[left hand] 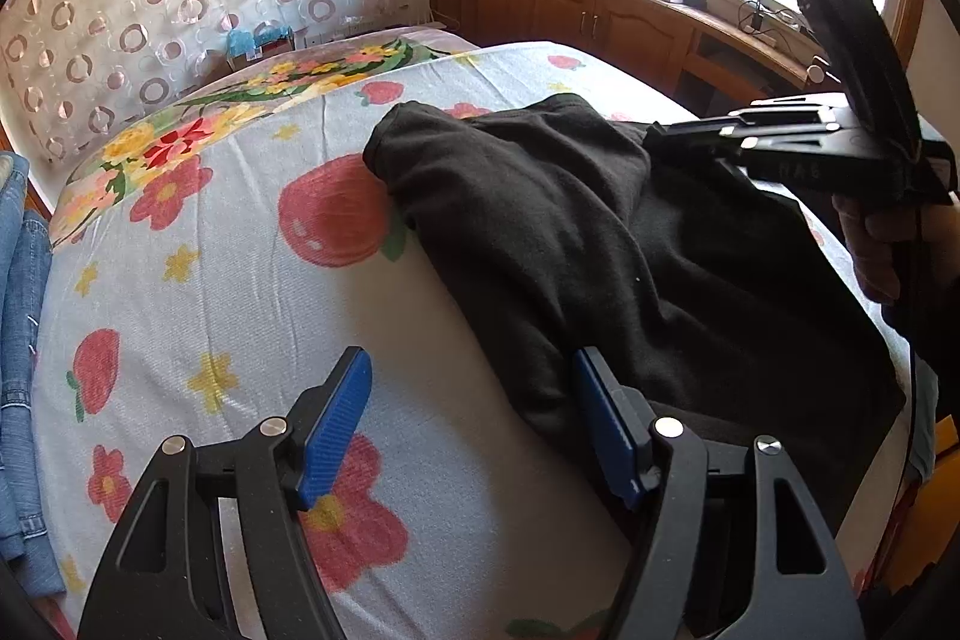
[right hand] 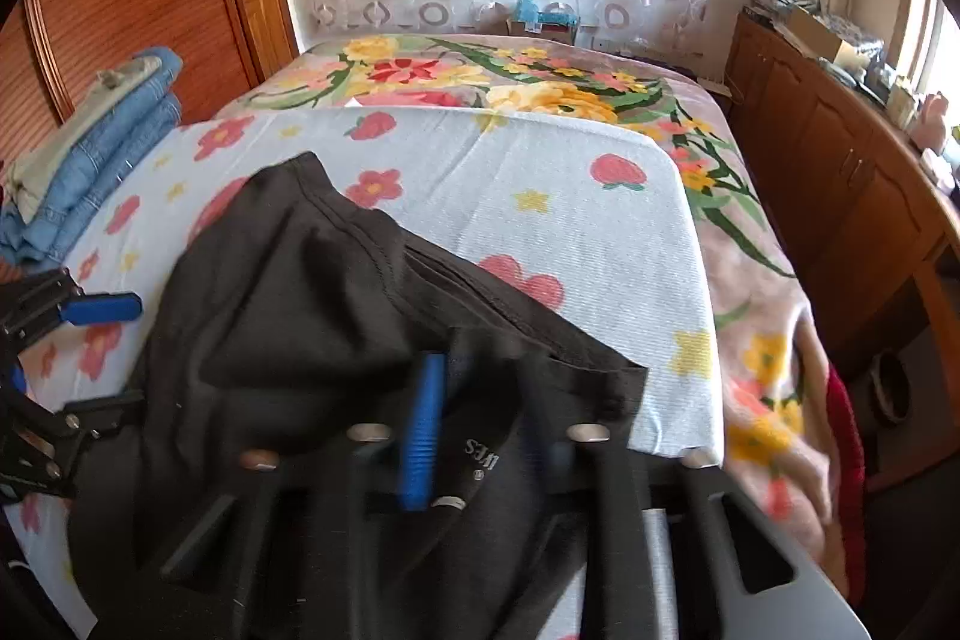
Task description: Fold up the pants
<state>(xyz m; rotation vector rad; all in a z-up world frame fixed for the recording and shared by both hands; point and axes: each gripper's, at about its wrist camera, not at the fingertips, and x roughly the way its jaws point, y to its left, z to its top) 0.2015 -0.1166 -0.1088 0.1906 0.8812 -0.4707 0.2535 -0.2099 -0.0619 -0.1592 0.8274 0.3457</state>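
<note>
On the flowered sheet [left hand: 240,280] — black pants [left hand: 570,232], rumpled, doubled over.

You have black pants [left hand: 540,232] of soft, matte knit lying crumpled across the strawberry-and-flower sheet [left hand: 228,280], one rounded end bunched up and pointing toward the far side of the bed. In the right wrist view the stitched waistband [right hand: 480,298] runs diagonally, with a fold of fabric doubled over it and white lettering showing on the inside.
</note>
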